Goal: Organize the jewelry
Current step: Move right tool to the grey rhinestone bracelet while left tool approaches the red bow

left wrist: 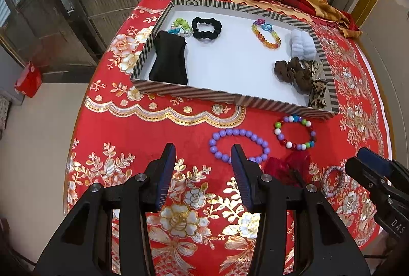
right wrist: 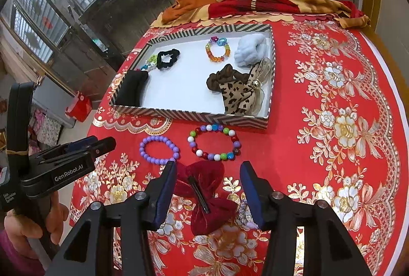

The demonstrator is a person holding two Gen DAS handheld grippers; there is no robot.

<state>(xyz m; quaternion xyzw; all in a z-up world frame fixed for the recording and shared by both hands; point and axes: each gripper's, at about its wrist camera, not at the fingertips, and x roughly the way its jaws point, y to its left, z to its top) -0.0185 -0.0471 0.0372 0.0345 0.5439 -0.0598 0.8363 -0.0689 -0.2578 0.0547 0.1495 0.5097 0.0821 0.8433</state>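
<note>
Spread left tongs point(left wrist: 203, 152) and right tongs point(right wrist: 208, 170) hover over red floral tablecloth point(right wrist: 332, 102) beside barred windows point(right wrist: 38, 12).

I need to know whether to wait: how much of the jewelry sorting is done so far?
Roughly half. Done: the tray holds scrunchies, a rainbow bracelet and a black pouch. In hand: nothing; the left gripper and right gripper are open. Left on the cloth: purple bracelet, multicolor bracelet, red bow clip, a sparkly ring-shaped piece.
</note>
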